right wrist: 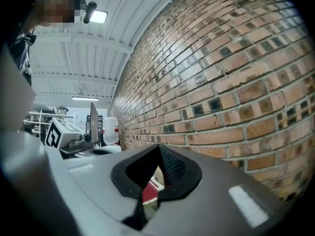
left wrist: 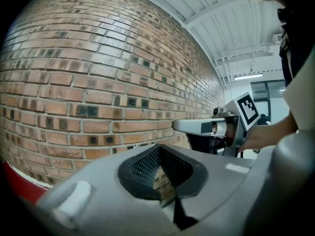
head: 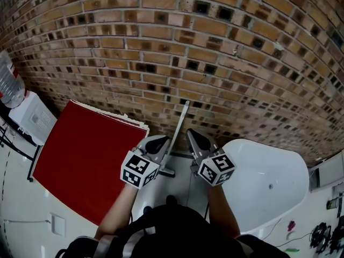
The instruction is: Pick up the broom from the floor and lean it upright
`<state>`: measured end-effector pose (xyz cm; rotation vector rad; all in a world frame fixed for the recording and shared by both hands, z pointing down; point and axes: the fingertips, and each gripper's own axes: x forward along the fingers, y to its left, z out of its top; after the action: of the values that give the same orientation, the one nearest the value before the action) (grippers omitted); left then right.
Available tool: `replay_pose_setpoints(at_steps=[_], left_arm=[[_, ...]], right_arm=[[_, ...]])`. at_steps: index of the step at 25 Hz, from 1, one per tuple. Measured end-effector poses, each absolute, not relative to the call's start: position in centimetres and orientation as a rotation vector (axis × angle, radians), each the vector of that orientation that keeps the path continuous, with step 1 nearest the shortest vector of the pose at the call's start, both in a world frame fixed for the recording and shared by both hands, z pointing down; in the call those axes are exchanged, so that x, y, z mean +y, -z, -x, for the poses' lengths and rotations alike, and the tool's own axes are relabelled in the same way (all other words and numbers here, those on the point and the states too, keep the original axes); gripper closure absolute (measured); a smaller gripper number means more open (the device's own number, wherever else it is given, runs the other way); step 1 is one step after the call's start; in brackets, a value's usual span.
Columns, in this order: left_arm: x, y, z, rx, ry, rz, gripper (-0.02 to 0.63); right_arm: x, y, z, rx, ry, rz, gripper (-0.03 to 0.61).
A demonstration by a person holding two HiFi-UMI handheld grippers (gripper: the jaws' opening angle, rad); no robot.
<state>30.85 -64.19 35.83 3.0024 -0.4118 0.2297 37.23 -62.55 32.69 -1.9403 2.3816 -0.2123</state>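
Note:
The broom (head: pixel 181 123) shows in the head view as a thin grey pole. It stands nearly upright, with its top resting against the brick wall (head: pixel 215 47). My left gripper (head: pixel 160 140) is just left of the pole and my right gripper (head: pixel 192 135) just right of it; neither holds it. In the left gripper view the left gripper (left wrist: pixel 165 191) is shut with nothing in it and faces the bricks, and the right gripper (left wrist: pixel 206 127) shows beside it. The right gripper (right wrist: pixel 150 186) is likewise shut and empty in its own view. The broom's head is hidden behind my arms.
A large red panel (head: pixel 80 160) lies on the floor to the left, against the wall. A white tub-shaped object (head: pixel 269 181) sits to the right. A white box (head: pixel 35 117) and a water bottle (head: pixel 9 82) are at the far left.

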Motion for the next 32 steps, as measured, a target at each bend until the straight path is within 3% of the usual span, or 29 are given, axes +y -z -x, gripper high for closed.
replay_pose_setpoints(at_steps=[32], left_arm=[[-62.6, -34.6, -30.4, -0.337, -0.196, -3.006, 0.613]], right_arm=[[-60.9, -31.6, -36.0, 2.366, 0.210, 1.952, 0.575]])
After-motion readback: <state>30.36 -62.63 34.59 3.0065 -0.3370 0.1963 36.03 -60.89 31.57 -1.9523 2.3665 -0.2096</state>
